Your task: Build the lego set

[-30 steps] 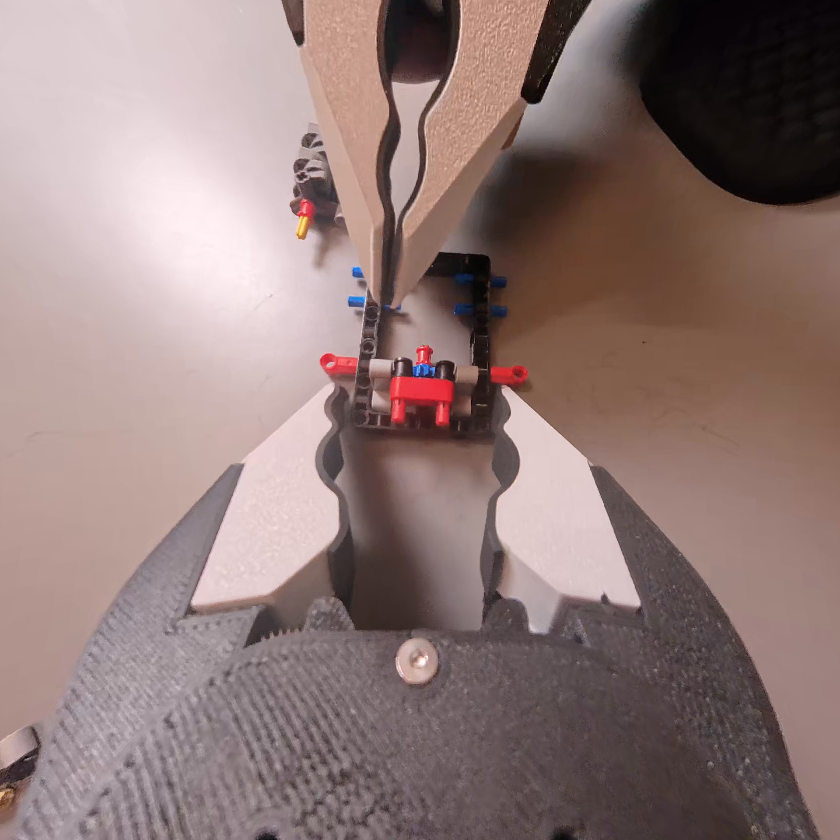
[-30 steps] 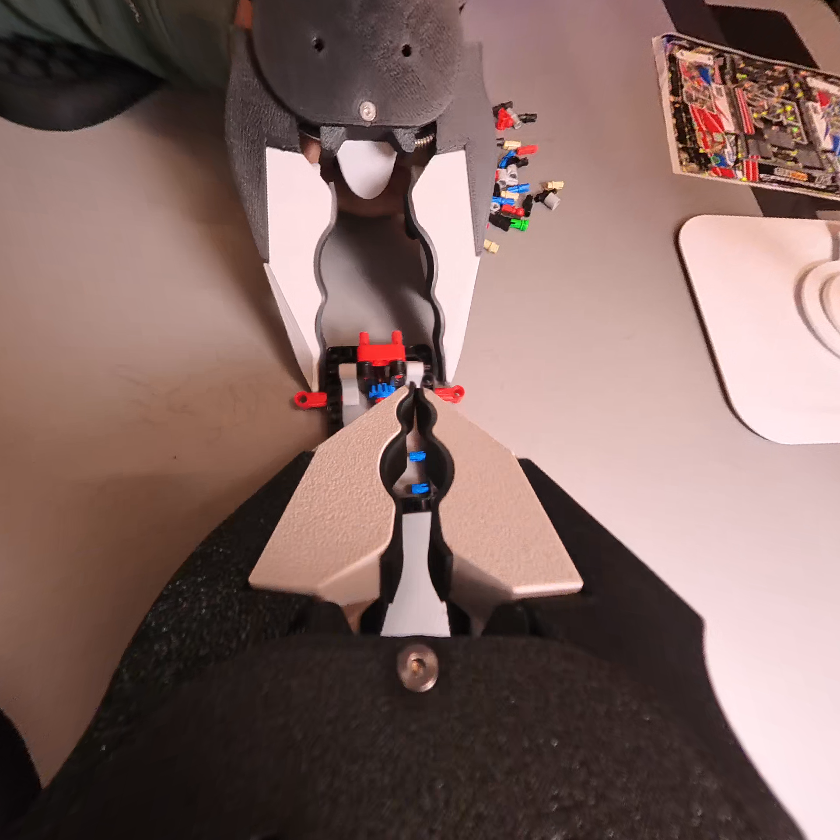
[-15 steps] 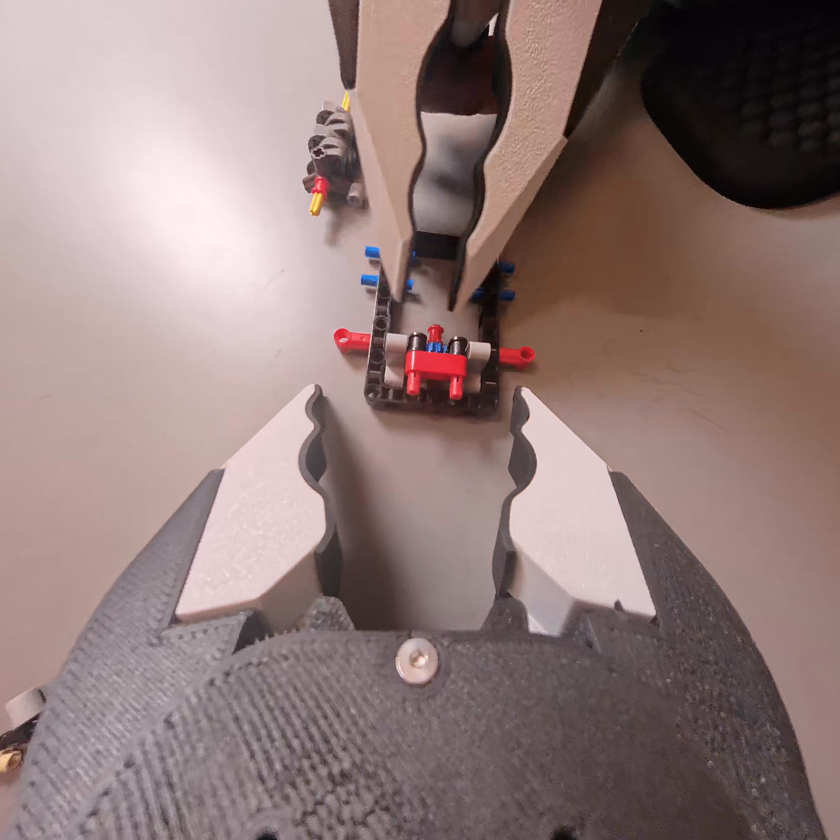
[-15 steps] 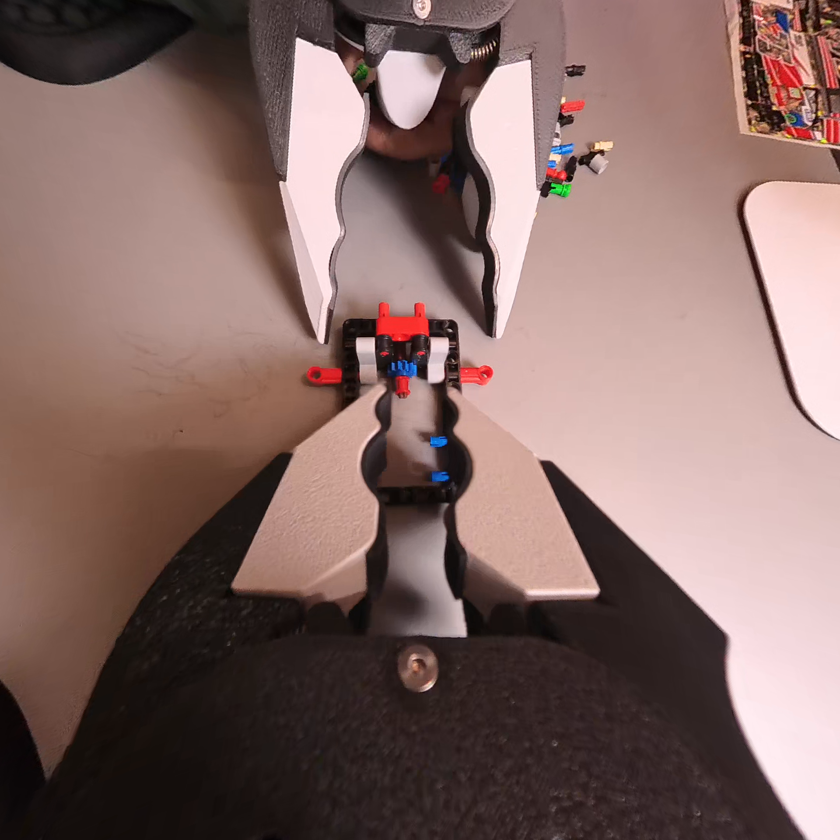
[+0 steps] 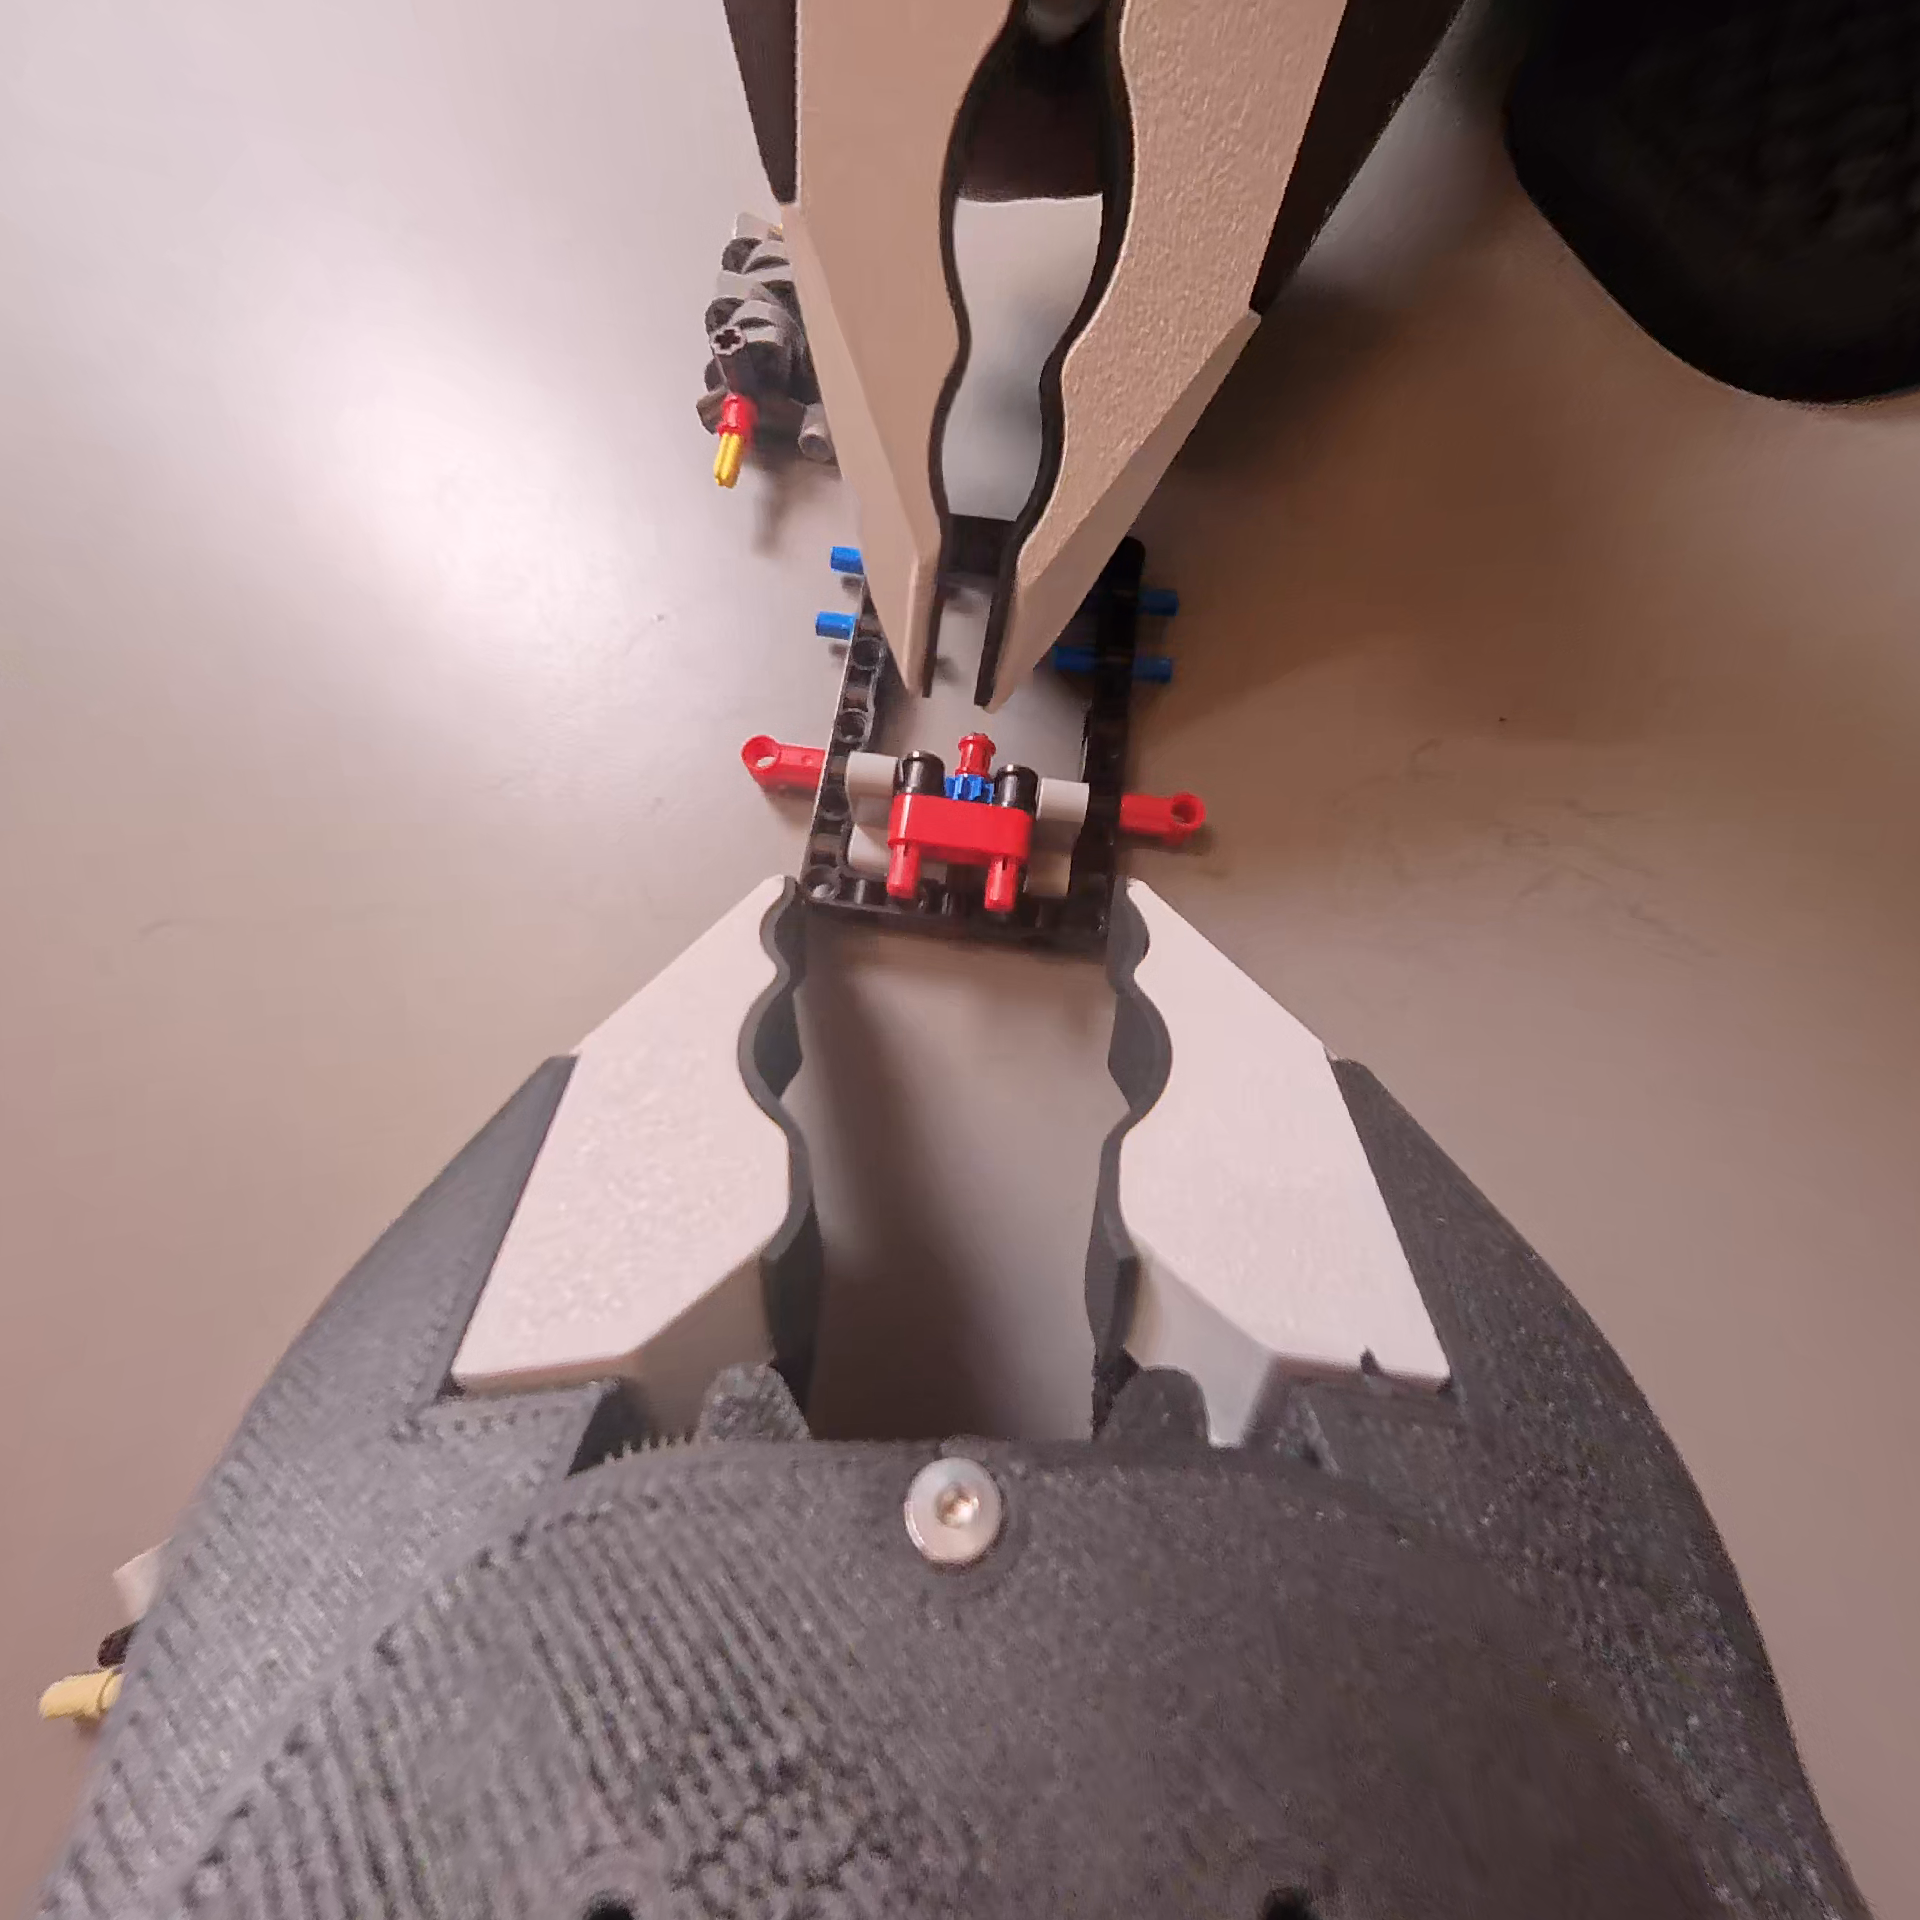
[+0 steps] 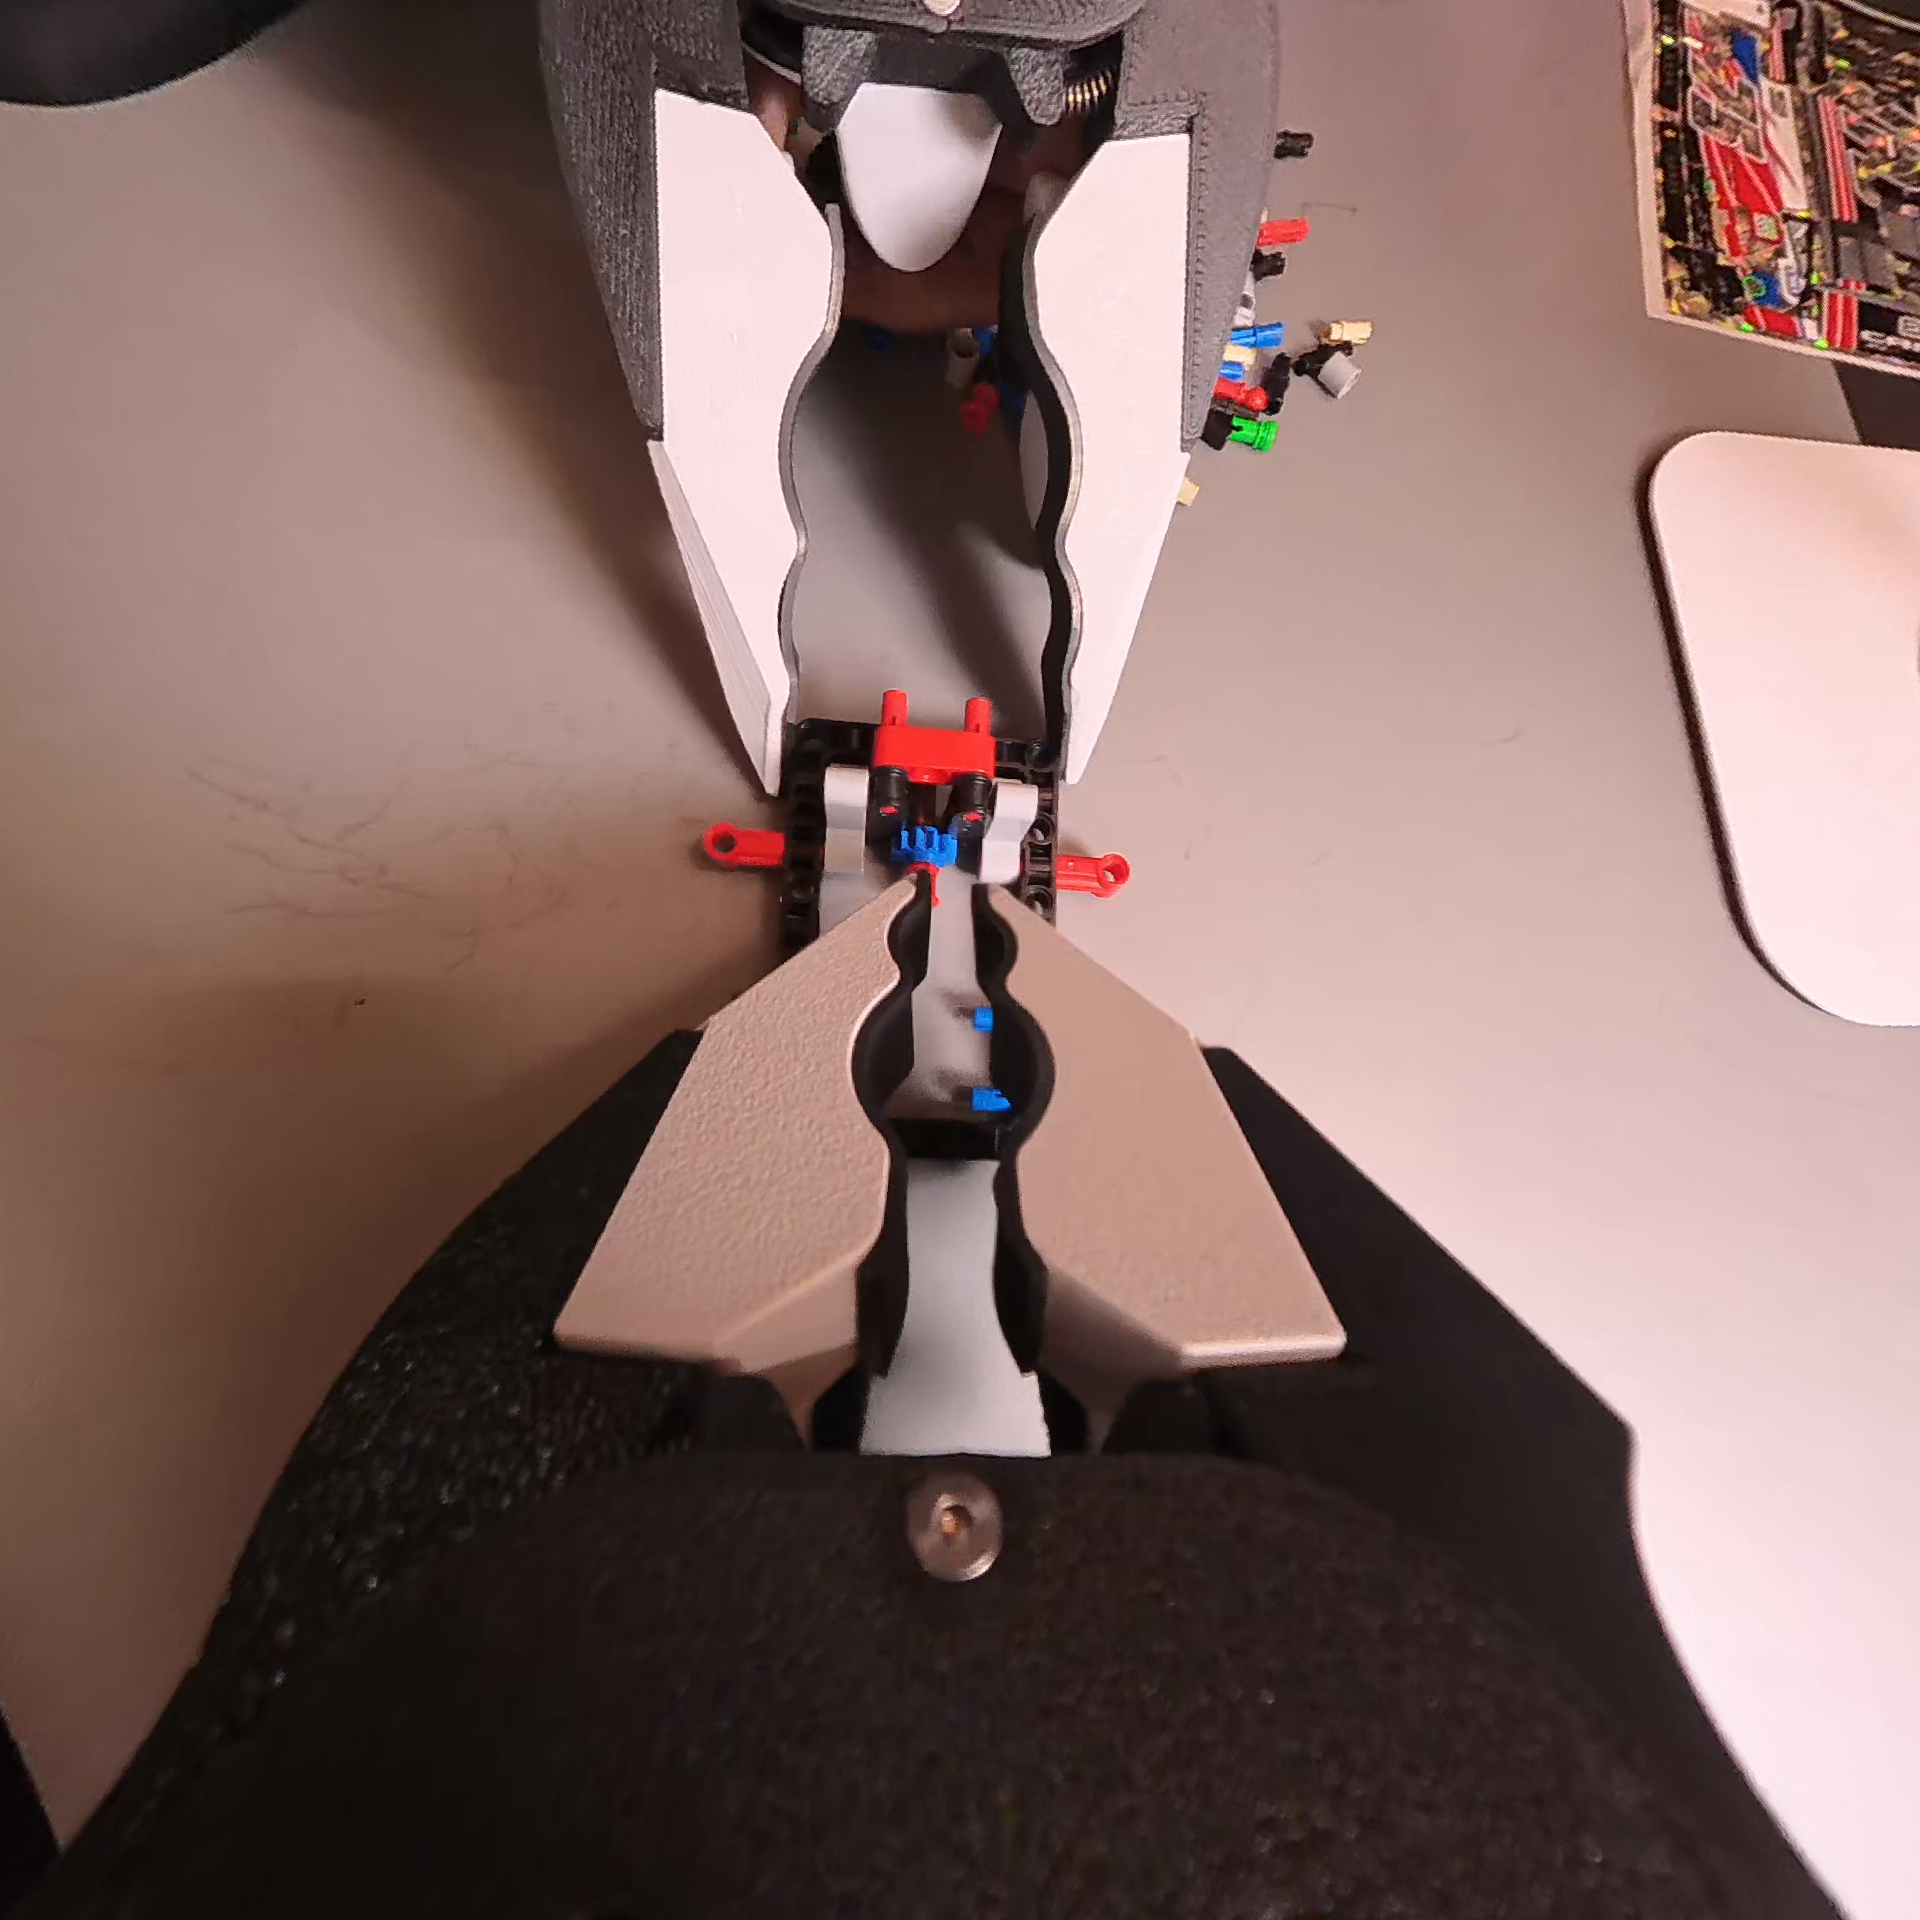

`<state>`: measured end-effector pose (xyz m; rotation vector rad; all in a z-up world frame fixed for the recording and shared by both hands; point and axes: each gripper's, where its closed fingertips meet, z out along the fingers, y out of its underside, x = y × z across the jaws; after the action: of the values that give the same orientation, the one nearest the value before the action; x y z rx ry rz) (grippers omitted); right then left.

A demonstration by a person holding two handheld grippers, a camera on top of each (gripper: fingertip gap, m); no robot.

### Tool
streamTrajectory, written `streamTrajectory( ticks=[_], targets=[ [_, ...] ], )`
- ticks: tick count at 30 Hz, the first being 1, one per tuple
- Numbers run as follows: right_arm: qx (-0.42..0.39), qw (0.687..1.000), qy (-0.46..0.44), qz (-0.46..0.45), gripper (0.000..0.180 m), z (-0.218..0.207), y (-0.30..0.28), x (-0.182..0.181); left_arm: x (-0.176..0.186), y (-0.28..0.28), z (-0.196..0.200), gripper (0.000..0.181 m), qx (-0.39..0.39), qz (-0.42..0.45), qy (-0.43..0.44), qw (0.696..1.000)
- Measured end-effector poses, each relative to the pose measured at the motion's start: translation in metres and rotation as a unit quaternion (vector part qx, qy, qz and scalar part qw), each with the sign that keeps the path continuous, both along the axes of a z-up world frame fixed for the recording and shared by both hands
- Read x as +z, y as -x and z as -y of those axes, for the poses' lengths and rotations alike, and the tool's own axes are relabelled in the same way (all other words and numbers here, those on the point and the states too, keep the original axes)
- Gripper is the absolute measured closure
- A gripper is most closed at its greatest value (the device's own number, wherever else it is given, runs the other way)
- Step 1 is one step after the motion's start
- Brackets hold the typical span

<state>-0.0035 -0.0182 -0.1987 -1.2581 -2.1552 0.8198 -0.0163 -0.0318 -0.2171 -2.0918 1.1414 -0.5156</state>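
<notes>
Left wrist view: the left gripper [image 5: 961,904] stands wide open, its white fingertips [image 5: 764,914] pressed against the two near corners of the black lego frame [image 5: 847,727], one on each side. The frame lies flat on the table [image 5: 312,520], its long axis running from near to far. A red block [image 5: 961,826] with a blue gear [image 5: 968,787] sits across its near end, and red pins stick out left and right. The right gripper [image 5: 951,691] comes down from the far side, its fingers slightly apart, tips inside the frame just short of the gear, holding nothing. A grey subassembly [image 5: 753,343] lies far left.

Right wrist view: the right gripper [image 6: 945,888] is narrowly parted, its tips just beside the blue gear [image 6: 923,844]. The frame [image 6: 800,831] points away toward the left gripper [image 6: 920,769], which brackets its far end. Loose pieces [image 6: 1262,374] lie far right, beside an instruction booklet [image 6: 1787,177].
</notes>
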Motion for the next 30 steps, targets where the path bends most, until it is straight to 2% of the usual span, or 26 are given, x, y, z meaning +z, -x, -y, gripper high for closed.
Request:
streamTrajectory(
  ticks=[11,15,17,21,30],
  targets=[
    [0.015,1.000,-0.006,0.014,0.171,0.003,-0.007,-0.001,0.012,0.006,0.015,0.115,-0.027,0.021,0.026,0.999],
    [0.019,1.000,0.000,0.015,0.170,0.006,-0.006,0.000,0.009,0.006,0.009,0.103,-0.017,0.037,0.029,0.999],
    [0.020,1.000,0.010,0.018,0.169,0.008,-0.006,0.000,0.002,0.002,0.009,0.104,-0.026,0.023,0.028,0.999],
    [0.023,0.999,0.017,0.029,0.168,0.011,-0.007,-0.003,0.000,-0.001,0.006,0.123,-0.025,0.002,0.015,1.000],
    [0.021,0.999,0.009,0.045,0.169,0.010,-0.012,-0.002,0.007,-0.006,0.002,0.123,-0.024,-0.034,-0.047,0.998]
  ],
)
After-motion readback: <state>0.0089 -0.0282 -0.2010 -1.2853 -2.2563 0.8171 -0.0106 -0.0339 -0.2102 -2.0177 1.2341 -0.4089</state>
